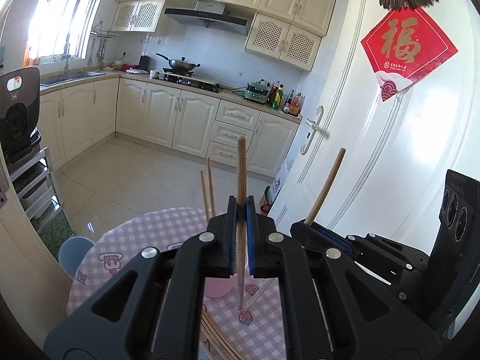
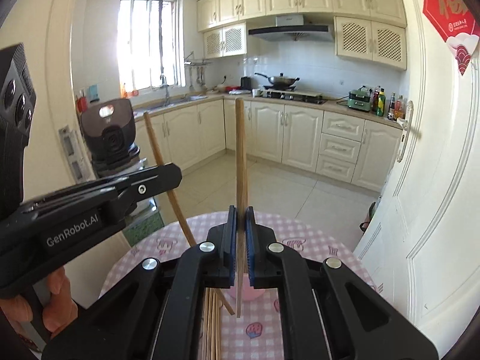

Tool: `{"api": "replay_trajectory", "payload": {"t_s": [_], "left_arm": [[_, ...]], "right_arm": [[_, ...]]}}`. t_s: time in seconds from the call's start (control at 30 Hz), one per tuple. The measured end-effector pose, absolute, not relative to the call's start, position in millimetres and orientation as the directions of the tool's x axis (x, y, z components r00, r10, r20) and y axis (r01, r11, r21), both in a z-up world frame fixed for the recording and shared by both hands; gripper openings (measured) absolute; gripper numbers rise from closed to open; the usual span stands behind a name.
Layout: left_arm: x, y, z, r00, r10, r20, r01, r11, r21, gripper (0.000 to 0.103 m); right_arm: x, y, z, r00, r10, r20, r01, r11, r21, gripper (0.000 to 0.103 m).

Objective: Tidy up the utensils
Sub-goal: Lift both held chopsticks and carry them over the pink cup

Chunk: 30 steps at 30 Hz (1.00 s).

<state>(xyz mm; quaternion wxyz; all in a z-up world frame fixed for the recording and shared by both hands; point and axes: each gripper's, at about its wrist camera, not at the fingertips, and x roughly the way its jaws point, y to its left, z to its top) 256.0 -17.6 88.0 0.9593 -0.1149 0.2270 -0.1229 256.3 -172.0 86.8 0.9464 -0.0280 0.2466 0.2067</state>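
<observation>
Above the pink checked table (image 1: 150, 234), each claw, left (image 1: 241, 237) and right (image 2: 239, 240), pinches one upright chopstick (image 1: 241, 174).

home kitchen: cream cabinets (image 2: 303, 132), range hood (image 2: 291, 30), wok (image 2: 280, 80), sink (image 2: 177, 101)

Left gripper (image 1: 241, 234): bottom centre of its own view, blue-padded jaws closed to a narrow gap, clamping a thin upright stick.
Right gripper (image 2: 240, 240): same pose in its view, likewise clamped.
Each appears at the other's frame edge.
Bare fingers (image 2: 55, 306) wrap the left handle, lower left.
</observation>
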Motion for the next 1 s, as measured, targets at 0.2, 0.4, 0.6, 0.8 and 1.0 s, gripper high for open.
{"api": "replay_trajectory", "payload": {"t_s": [0.2, 0.4, 0.6, 0.8, 1.0], "left_arm": [[268.5, -19.6, 104.9, 0.895, -0.262, -0.360, 0.166, 0.946, -0.277, 0.006], [273.7, -17.7, 110.5, 0.921, -0.245, -0.302, 0.162, 0.948, -0.274, 0.006], [273.8, -11.6, 102.1, 0.946, -0.227, -0.231, 0.160, 0.947, -0.278, 0.006], [281.2, -6.3, 96.4, 0.952, -0.201, -0.229, 0.132, 0.950, -0.283, 0.006], [291.7, -13.7, 68.8, 0.937, -0.183, -0.297, 0.114, 0.965, -0.236, 0.006]], "right_arm": [[275.2, -176.5, 100.0, 0.832, 0.356, -0.425, -0.368, 0.928, 0.058, 0.004], [283.9, -174.5, 102.7, 0.849, 0.352, -0.394, -0.360, 0.931, 0.056, 0.004], [286.7, -177.1, 99.1, 0.874, 0.338, -0.350, -0.340, 0.939, 0.059, 0.004], [291.1, -178.2, 96.8, 0.875, 0.338, -0.346, -0.339, 0.939, 0.060, 0.004], [298.2, -178.5, 82.0, 0.859, 0.340, -0.383, -0.337, 0.938, 0.077, 0.004]]}}
